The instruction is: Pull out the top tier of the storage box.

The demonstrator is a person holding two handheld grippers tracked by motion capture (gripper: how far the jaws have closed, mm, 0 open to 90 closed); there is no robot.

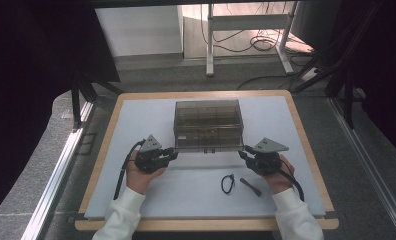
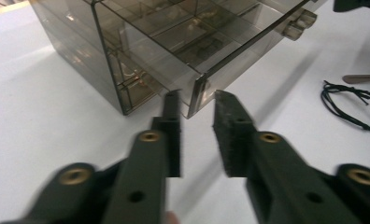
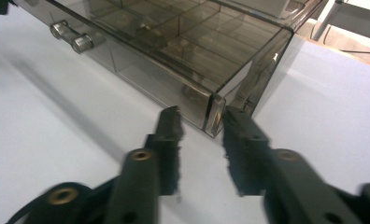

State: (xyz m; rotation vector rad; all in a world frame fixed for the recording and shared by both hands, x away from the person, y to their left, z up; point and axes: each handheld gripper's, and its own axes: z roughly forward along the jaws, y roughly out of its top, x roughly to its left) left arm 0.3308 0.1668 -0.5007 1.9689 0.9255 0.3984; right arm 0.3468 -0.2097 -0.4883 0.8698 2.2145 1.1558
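Grey floor and loose cables surround a wood-edged table (image 1: 111,125) with a pale top, kept mostly bare so the smoky clear plastic box (image 1: 208,125) has room in the middle. Its lowest drawer (image 1: 208,146) juts out a little toward the person, handle (image 3: 73,38) facing them. The left gripper (image 1: 172,152) sits at the drawer's left front corner and the right gripper (image 1: 244,152) at its right front corner, one on each side, probably so the wide drawer slides straight instead of jamming. Both grippers are released: in the gripper views the jaws stand apart with a corner of the drawer front in the gap, pads not pressing it. A coiled black cord (image 1: 228,183) and a small dark stick (image 1: 250,186) lie on the table near the right hand, apart from the box.
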